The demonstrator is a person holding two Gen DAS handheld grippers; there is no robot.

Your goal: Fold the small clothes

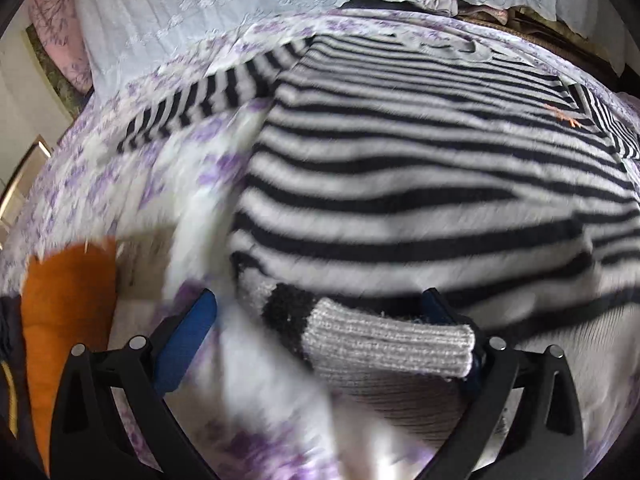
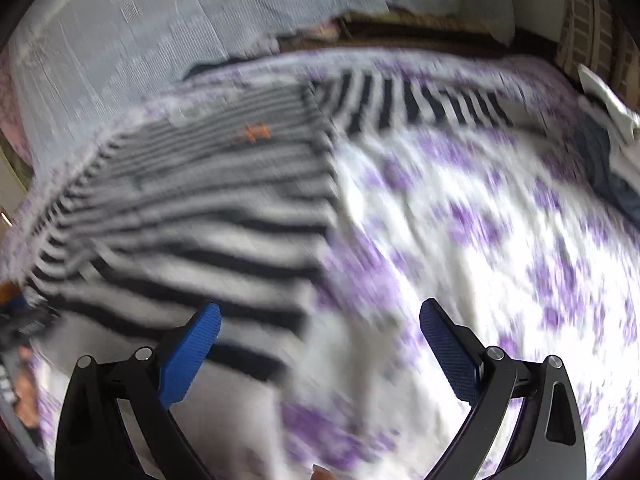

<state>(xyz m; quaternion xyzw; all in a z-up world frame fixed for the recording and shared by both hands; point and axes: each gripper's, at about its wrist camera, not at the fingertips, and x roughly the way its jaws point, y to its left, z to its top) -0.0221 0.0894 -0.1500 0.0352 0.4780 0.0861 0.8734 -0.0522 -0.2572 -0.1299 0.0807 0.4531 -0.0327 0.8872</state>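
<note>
Nearest me, my left hand-held gripper point(image 1: 320, 316) is spread wide, its blue pads well apart; a grey ribbed cuff point(image 1: 384, 344) of the striped sweater point(image 1: 420, 184) lies across the gap, touching the right-hand pad, but nothing is pinched. My right hand-held gripper point(image 2: 320, 320) is likewise released and grasps nothing, hanging over the sweater's lower corner and the bare bed cover.

Beyond the fingers, the sweater lies mostly flat on the purple-flowered bed cover point(image 2: 480, 220). One sleeve point(image 1: 208, 100) stretches out to the left, and the other point(image 2: 408, 104) runs off to the right near the far edge. I judge the folding is barely begun: the body is laid out, perhaps one cuff drawn in, and both sleeves and the body fold are left to do.

A small orange mark point(image 2: 253, 132) sits on the chest; it is too blurred to read. An orange cloth point(image 1: 68, 308) lies at my left. Farthest off hangs a pale lace curtain point(image 1: 208, 4).
</note>
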